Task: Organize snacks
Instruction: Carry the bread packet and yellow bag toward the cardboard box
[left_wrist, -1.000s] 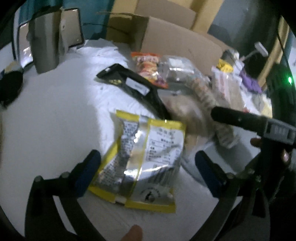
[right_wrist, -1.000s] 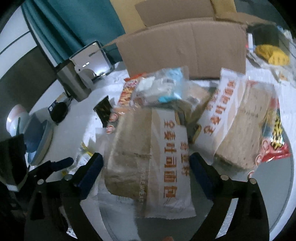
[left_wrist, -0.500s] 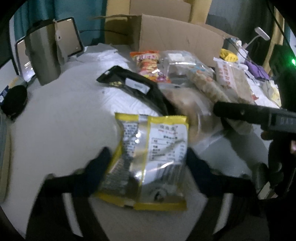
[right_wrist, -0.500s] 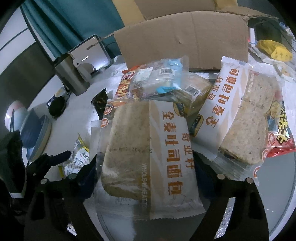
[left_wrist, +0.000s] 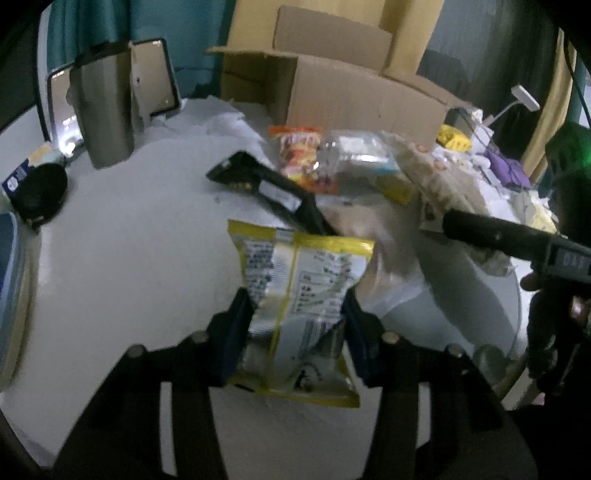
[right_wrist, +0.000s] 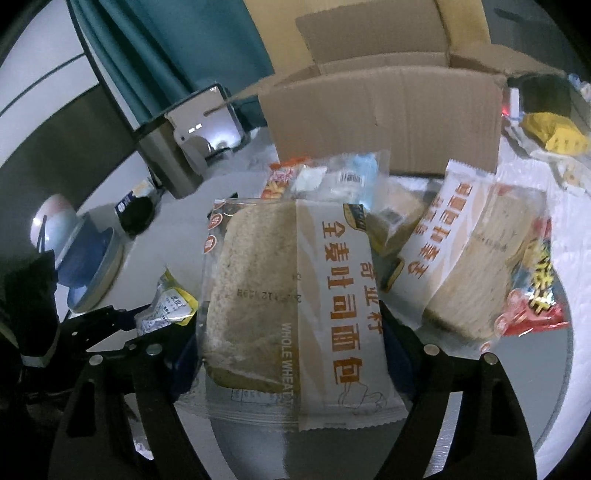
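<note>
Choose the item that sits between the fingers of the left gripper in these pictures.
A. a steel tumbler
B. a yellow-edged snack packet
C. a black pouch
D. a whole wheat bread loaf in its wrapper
B: in the left wrist view the left gripper has its blue pads closed against the sides of the yellow-edged snack packet, which crumples between them.

A crinkled yellow-edged silver snack packet (left_wrist: 299, 310) sits pinched upright, beside a wholewheat bread pack (right_wrist: 295, 306) lying flat.

L tongs (left_wrist: 295, 328) just closing, pinching yellow snack pkt (left_wrist: 299, 306)
</note>
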